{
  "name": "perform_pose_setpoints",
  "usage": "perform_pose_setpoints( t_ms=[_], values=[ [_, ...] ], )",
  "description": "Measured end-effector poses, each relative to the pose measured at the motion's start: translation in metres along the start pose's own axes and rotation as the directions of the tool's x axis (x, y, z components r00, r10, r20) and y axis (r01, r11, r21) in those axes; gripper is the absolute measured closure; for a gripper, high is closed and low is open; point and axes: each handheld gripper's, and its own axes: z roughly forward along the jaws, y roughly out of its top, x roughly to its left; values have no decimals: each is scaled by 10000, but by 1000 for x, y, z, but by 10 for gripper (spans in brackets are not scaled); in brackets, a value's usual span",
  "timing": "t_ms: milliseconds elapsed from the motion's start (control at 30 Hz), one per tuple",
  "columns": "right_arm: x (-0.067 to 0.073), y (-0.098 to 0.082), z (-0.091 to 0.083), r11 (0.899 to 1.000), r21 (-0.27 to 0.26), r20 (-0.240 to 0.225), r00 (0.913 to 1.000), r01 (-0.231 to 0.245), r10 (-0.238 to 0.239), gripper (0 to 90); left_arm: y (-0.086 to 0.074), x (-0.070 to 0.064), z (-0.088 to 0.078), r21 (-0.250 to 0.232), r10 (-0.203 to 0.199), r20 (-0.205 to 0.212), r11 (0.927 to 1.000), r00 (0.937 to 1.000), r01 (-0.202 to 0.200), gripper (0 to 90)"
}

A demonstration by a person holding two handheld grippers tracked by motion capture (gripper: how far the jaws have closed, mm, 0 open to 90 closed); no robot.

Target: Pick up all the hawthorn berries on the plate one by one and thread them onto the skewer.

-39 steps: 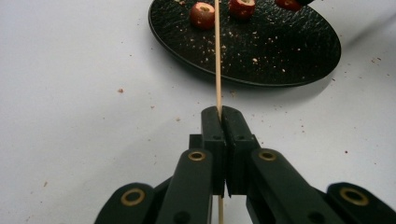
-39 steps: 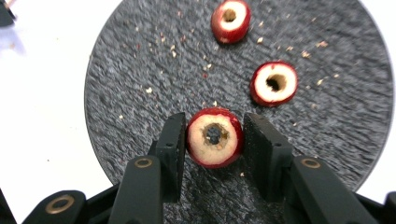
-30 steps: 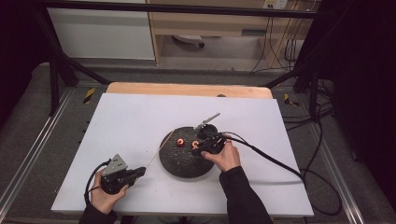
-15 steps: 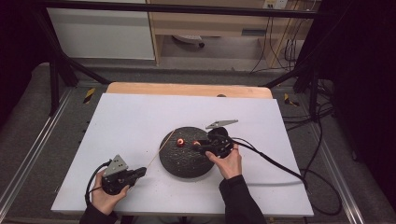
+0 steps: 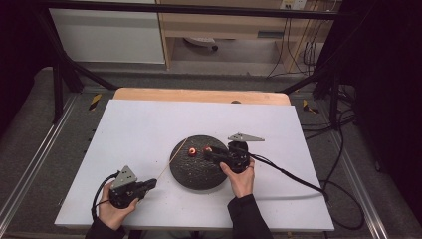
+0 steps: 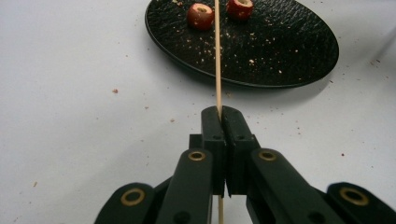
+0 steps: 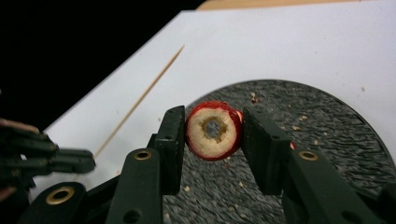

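Pinching a cored red fruit piece [image 7: 214, 130] at the centre of its own view, the right gripper [image 5: 213, 155] holds it over the black plate [image 5: 186, 172], bored hole facing the camera. The left gripper [image 6: 222, 116], pressed together on a thin wooden skewer [image 6: 217, 56], sits at the lower left of the high view, its stick slanting up toward the plate. A second fruit piece [image 5: 192, 152] lies on the plate. Threading looks risky: if hole and tip are misaligned, the skewer could glance off, bend or snap. Too hard a squeeze might crush the soft ring.
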Motion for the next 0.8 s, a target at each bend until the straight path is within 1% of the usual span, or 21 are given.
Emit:
perform_pose_setpoints(
  t_ms=[67,133,267,300,333,400,433,467,567,600,667,733,767,800],
  values=[
    [0,-3,0,9987,-427,-145,9996,-267,261,611,0,0,0,-2,3,-4,10000,10000,-3,884],
    [0,-6,1,9959,-783,-146,9990,-443,433,611,0,-1,0,-8,10,-5,10000,10000,-10,884],
    [1,-11,2,9876,-1388,-237,9972,-730,703,611,0,-1,1,1,36,-1,10000,10000,-36,884],
    [1,-11,2,9876,-1388,-237,9972,-730,703,611,0,-1,1,1,36,-1,10000,10000,-36,884],
    [1,-14,3,9813,-1719,-195,9963,-864,843,611,0,-1,1,-8,21,8,10000,10000,-21,884],
    [1,-17,5,9759,-1925,-215,9947,-1032,1010,611,0,-2,1,-23,4,17,10000,10000,-4,884],
    [0,-18,5,9739,-2022,-221,9946,-1035,1011,611,0,-2,1,-27,-1,19,10000,10000,1,884],
    [0,-19,5,9703,-2125,-207,9932,-1159,1141,611,0,-2,1,-27,-2,17,10000,10000,2,884],
    [0,-20,6,9621,-2452,-138,9927,-1193,1196,611,0,-2,1,-22,-8,29,10000,10000,8,884],
    [0,-19,7,9593,-2547,-182,9925,-1217,1211,611,0,-2,1,-29,-14,43,10000,10000,14,884],
    [0,-18,6,9506,-2818,-207,9913,-1304,1299,611,0,-2,1,-42,-17,51,10000,10000,17,884],
    [0,-17,7,9456,-2946,-306,9903,-1384,1354,611,0,-3,1,-43,-22,60,10000,10000,23,884],
    [0,-17,7,9456,-2946,-306,9903,-1384,1354,611,0,-3,1,-43,-22,60,10000,10000,23,884],
    [-1,-15,7,9413,-3073,-302,9901,-1394,1368,611,0,-3,1,-48,-23,88,10000,10000,23,884]
  ],
)
